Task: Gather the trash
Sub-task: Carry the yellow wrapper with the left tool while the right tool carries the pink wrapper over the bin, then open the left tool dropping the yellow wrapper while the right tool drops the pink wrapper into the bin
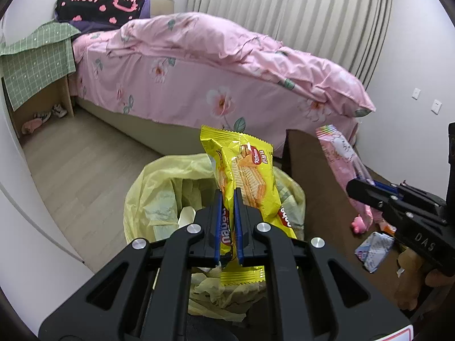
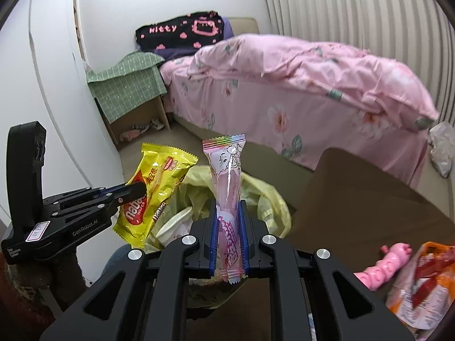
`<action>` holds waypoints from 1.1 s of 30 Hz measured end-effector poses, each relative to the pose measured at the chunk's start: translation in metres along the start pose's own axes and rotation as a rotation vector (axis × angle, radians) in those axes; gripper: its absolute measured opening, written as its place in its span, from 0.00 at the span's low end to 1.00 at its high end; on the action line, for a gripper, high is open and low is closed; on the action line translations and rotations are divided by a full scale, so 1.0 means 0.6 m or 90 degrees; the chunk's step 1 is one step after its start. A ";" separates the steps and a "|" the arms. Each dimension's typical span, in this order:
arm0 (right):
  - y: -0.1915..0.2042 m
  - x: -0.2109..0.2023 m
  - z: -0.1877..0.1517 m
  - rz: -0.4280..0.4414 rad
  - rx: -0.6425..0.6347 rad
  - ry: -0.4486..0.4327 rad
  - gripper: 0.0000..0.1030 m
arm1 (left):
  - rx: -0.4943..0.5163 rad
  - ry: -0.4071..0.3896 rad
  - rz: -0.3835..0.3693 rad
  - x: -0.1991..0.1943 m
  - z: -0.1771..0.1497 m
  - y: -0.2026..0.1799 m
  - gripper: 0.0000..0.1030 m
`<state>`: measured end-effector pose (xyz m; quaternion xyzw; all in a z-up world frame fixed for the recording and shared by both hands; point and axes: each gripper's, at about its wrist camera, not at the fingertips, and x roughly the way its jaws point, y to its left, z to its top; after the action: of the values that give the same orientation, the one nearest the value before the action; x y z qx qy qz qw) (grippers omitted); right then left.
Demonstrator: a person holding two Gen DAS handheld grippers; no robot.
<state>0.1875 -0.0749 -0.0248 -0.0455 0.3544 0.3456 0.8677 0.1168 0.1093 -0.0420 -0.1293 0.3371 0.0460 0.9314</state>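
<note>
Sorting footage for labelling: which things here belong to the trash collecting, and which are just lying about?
Job:
yellow wafer wrapper in left gripper
pink wrapper in right gripper
yellow-lined bin
orange packet

Lying about:
pink toy
bed
shoes

Bin bag [image 1: 148, 199] mouth open below, bed [image 1: 199, 85] blocking beyond

"nabati WAFER" on yellow wrapper [image 2: 155, 187]

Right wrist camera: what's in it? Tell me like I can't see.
The right gripper pinches a long pink snack wrapper above a bin lined with a pale yellow plastic bag. Beside it, the left gripper holds a yellow wafer packet. A bed with a pink flowered cover stands behind.
</note>
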 end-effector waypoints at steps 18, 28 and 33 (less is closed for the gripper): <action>-0.020 0.096 -0.006 0.034 0.023 0.045 0.13 | -0.039 0.035 0.027 0.048 -0.015 0.029 0.07; -0.031 0.104 -0.014 0.034 0.044 0.052 0.38 | -0.093 0.031 0.011 0.036 -0.004 0.048 0.27; -0.050 0.061 -0.029 0.022 0.064 0.037 0.38 | -0.094 -0.007 0.030 -0.004 0.014 0.043 0.32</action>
<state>0.2150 -0.0822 -0.0662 -0.0058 0.3970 0.3407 0.8522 0.1156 0.1361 -0.0395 -0.1893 0.3304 0.0935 0.9199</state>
